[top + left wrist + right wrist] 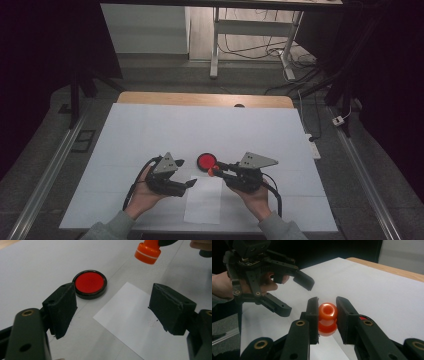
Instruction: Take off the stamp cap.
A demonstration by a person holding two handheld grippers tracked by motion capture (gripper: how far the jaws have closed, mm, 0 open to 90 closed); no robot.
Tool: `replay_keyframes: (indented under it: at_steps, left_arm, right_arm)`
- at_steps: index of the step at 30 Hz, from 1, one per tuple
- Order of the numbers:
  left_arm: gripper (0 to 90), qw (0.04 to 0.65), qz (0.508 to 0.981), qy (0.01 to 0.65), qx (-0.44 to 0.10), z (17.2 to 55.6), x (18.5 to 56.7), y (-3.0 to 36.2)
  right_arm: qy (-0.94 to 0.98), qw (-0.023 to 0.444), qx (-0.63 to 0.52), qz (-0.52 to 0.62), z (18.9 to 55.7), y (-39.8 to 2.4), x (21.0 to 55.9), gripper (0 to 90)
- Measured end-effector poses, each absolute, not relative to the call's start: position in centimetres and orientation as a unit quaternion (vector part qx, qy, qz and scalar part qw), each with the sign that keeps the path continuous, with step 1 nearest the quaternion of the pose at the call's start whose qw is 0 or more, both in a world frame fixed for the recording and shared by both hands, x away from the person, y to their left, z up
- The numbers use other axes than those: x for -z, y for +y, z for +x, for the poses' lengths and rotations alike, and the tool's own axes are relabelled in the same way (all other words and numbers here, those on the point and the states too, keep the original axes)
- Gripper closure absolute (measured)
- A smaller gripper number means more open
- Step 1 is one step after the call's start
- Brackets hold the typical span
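White sheeting covers the surface (150,135), with a wooden edge at its far side and dark floor all round. From the high view, the right hand-held gripper (216,169) sits near the middle of the near half, its jaws clamped on an orange stamp (212,171). In the right gripper view the stamp (327,318) stands between the two black jaws, pressed from both sides, its round knob uppermost.

At about 11 o'clock from that hand-held gripper, just beside its tips, lies a round ink pad (206,160): a shallow black tin holding red ink, lid off. In the left gripper view the pad (89,283) rests flat on the surface, its red filling level inside the black rim, and the stamp (148,252) hangs above the surface at about 1 o'clock from it.

A paper sheet (204,200) lies at 6 o'clock from the pad, near the front edge. The left hand-held gripper (192,183) is at 9 o'clock from the right one, jaws apart and holding nothing, its tips at the sheet's left top corner.
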State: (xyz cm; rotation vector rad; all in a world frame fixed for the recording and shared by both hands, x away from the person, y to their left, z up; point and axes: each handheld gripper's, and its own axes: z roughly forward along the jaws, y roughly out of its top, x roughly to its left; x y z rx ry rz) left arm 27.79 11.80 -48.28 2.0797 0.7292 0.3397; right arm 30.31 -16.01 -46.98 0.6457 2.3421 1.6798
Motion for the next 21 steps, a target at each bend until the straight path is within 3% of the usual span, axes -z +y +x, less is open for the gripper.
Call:
replay_keyframes:
  at_steps: [21]
  left_arm:
    - [23.9,0.438,0.852,0.262,-0.119,28.7,48.3,8.3]
  right_arm:
    - [0.794,0.091,-0.561,0.215,30.4,-15.7,47.2,72.0]
